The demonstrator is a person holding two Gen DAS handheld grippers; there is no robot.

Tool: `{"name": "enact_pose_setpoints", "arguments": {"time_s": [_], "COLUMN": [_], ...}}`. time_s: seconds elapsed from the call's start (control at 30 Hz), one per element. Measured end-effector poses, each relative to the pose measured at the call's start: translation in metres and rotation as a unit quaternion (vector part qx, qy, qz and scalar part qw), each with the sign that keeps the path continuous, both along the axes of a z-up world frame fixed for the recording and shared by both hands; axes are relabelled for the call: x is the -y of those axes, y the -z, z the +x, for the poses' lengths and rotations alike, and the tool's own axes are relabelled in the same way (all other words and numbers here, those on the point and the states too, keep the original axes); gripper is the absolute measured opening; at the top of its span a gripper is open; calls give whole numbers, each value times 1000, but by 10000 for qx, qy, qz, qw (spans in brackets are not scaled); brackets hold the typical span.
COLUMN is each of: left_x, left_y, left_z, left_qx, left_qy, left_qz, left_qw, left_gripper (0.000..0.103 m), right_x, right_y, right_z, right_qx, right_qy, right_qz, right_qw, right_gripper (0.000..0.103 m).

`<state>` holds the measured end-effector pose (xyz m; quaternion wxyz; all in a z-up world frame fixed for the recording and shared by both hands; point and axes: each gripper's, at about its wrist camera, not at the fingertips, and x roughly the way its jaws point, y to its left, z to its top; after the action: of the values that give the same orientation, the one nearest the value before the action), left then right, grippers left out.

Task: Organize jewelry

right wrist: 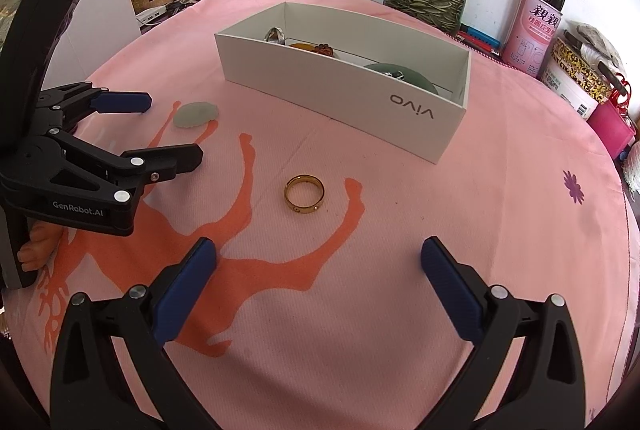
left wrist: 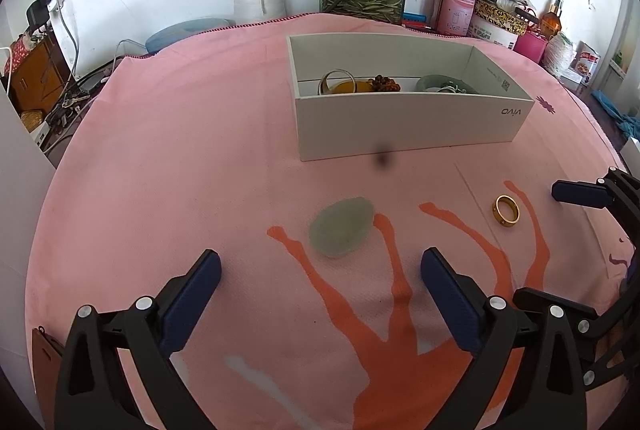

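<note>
One glossy gold ring (right wrist: 304, 194), flat.

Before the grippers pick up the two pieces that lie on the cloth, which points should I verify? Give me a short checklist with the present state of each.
1. Left gripper open and empty: ok.
2. Right gripper open and empty: ok.
3. Jade pendant lies free on the pink cloth, ahead of the left gripper, between the lines of its fingers: ok.
4. Gold ring lies flat and apart from other things, ahead of the right gripper: ok.
5. White vivo box open on top, ready to receive pieces: ok.
6. Free space inside the box beside the jewelry already there: cannot tell; the near wall hides most of the floor.
</note>
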<state>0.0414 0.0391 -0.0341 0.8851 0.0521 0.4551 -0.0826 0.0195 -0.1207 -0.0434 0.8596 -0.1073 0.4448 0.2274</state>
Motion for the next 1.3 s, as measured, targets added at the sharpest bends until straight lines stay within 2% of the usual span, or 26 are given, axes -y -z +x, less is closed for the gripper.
{"name": "enact_pose_setpoints", "arguments": {"time_s": [0.23,0.47,0.53,0.77,0.83,0.97,1.07,1.1,1.2,1.3], "left_x": [-1,-4,-7,-6,-2,6,10,11,15,14], "left_y": [-1,-3,-5,-8,-8,-7,-8,-8,-8,-8], "left_z": [2,2,2,7,7,9,8,7,4,3], "left_qx": [-130,-141,-100,0,51,148,201,215,266,189], "left_qy": [159,151,120,205,271,396,498,541,576,485], "left_qz": [-2,-141,-182,-324,-246,-57,-35,-30,73,-17], "left_qw": [9998,9997,9997,9993,9993,9991,9985,9983,9980,9986], "left_gripper": [99,97,88,74,64,52,39,31,30,30], "right_x": [1,15,19,17,14,8,4,4,5,6], "right_y": [-1,-6,-9,-12,-12,-10,-8,-8,-7,-7], "right_z": [1,3,4,4,2,0,-1,-1,1,2], "right_qx": [-10,-13,-3,54,104,151,142,135,73,107], "right_qy": [52,247,283,235,185,92,16,6,12,56], "right_qz": [80,483,616,647,582,440,360,358,392,401], "right_qw": [10000,9985,9977,9976,9981,9989,9992,9993,9992,9991], "right_gripper": [97,97,97,97,96,89,84,82,72,63]}}
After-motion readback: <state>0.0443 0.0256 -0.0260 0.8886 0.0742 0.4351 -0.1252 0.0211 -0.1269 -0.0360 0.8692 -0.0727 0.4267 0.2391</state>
